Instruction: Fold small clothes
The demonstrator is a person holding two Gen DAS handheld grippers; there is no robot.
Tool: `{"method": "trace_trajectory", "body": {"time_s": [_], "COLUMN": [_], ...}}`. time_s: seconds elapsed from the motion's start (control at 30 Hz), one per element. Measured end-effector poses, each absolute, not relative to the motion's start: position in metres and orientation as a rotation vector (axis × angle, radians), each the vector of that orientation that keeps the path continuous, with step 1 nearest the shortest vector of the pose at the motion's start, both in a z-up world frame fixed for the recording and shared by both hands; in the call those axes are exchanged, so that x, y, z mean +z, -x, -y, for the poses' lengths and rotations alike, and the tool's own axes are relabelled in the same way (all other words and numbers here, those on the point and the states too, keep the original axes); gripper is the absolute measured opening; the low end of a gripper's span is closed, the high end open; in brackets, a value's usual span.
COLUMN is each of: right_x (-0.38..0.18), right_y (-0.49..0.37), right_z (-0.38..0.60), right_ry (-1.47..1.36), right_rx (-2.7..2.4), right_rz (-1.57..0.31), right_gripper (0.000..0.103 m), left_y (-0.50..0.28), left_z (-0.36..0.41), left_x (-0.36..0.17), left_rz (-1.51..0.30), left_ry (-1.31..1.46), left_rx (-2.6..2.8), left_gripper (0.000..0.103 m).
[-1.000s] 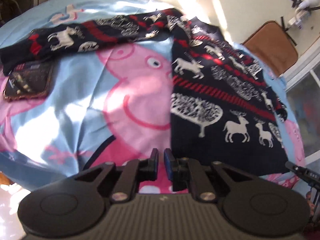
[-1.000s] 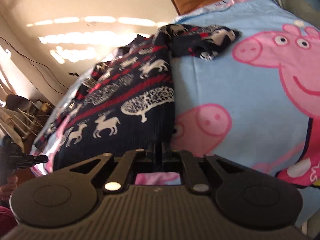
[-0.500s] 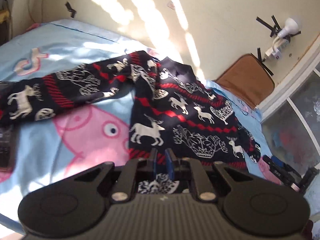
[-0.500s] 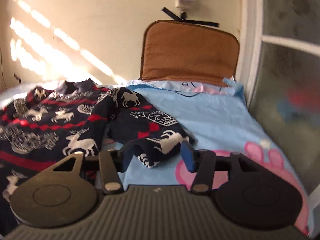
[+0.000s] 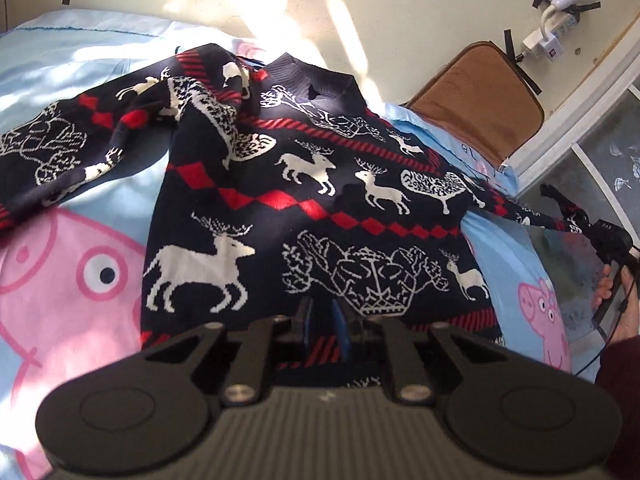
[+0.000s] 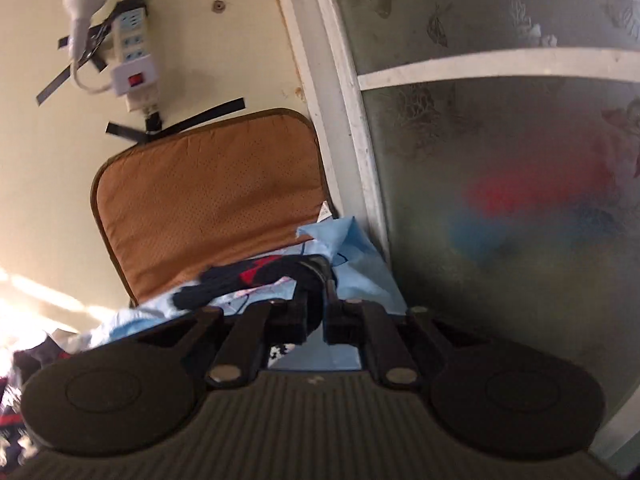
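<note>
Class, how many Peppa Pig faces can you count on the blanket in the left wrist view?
2. A large face lies left of the sweater; a small face lies right of it. The sweater may hide others.

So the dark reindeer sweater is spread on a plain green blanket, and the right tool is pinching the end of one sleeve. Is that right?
Not quite. The blanket is light blue with pink cartoon pigs, not plain green; the left wrist view shows it under the sweater. The rest holds: in the right wrist view the right tool is closed on dark knit that looks like the sleeve end.
</note>
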State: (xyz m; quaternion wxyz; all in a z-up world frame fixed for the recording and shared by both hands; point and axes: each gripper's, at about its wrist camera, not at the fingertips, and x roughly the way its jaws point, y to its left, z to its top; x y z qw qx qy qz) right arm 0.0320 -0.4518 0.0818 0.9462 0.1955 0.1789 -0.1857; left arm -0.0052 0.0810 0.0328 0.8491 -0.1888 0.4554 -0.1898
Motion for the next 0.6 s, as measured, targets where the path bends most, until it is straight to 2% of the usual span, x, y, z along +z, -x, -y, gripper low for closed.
{"method": "trace_trajectory", "body": {"time_s": [0.1,0.2,0.47,0.57,0.6], "right_x": [0.090,0.103,0.131,0.098,0.083], "right_y": [-0.047,-0.061,-0.122,-0.140,-0.144], "right_z": [0.445,0.403,0.212,0.140,0.124], "right_ry": [-0.555,-0.637,-0.496,-0.356,-0.307], "right_rx": [-0.278,-0.131,0.342,0.438,0.461], "right_rz": [-0.362,-0.345,-0.388,-0.513,-0.576], "right_gripper": [0.010,0.010,0.010,0.015,0.022], "left_y": [0.012,0.020,0.043,0.048,0.048], "left_z": [-0.101,-0.136,-0.218,-0.231,-0.232], "left_x": [0.030,0.028,0.023,0.016,0.015], "left_rz": [-0.928,-0.886,-0.816,-0.814,-0.816], "left_ry": [0.436,0.489,0.626,0.651,0.654], "left_rx": [-0.376,-0.311,-0.160,-0.154,-0.156], "left_gripper": [0.023,0.027,0.030,0.032,0.032]}}
